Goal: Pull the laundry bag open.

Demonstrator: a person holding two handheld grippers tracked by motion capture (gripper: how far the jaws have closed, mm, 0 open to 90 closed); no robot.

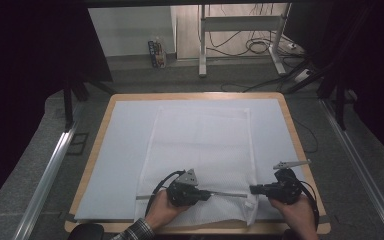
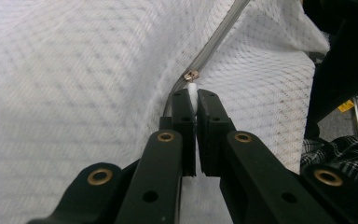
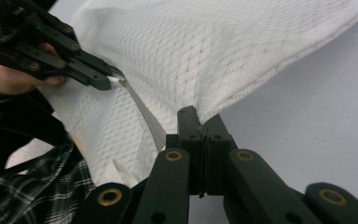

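One white mesh bag (image 1: 200, 150) lies flat on a pale sheet (image 1: 125, 150) covering a wooden table (image 1: 292, 125), its near end at the person's edge. What the bag holds cannot be told through the mesh. One grey zipper (image 1: 225, 194) runs across the near end of the bag, between the two grippers.

The left gripper (image 1: 209, 195) rests on the bag's near middle. In the left gripper view its jaws are nearly closed on a small white tab (image 2: 193, 91) just below the metal zipper slider (image 2: 191, 75). The right gripper view also shows it (image 3: 107, 80), pinching at the zipper's end, with a hand (image 3: 9, 77) behind it.

The right gripper (image 1: 252, 189) sits at the bag's near right edge. In its own view (image 3: 200, 119) the jaws are closed tight on a pinch of the mesh, which lifts into a fold there.

A plaid sleeve (image 1: 135, 231) shows at the bottom edge. On the floor beyond the table stands one small carton (image 1: 156, 54); its print is too blurred to read.
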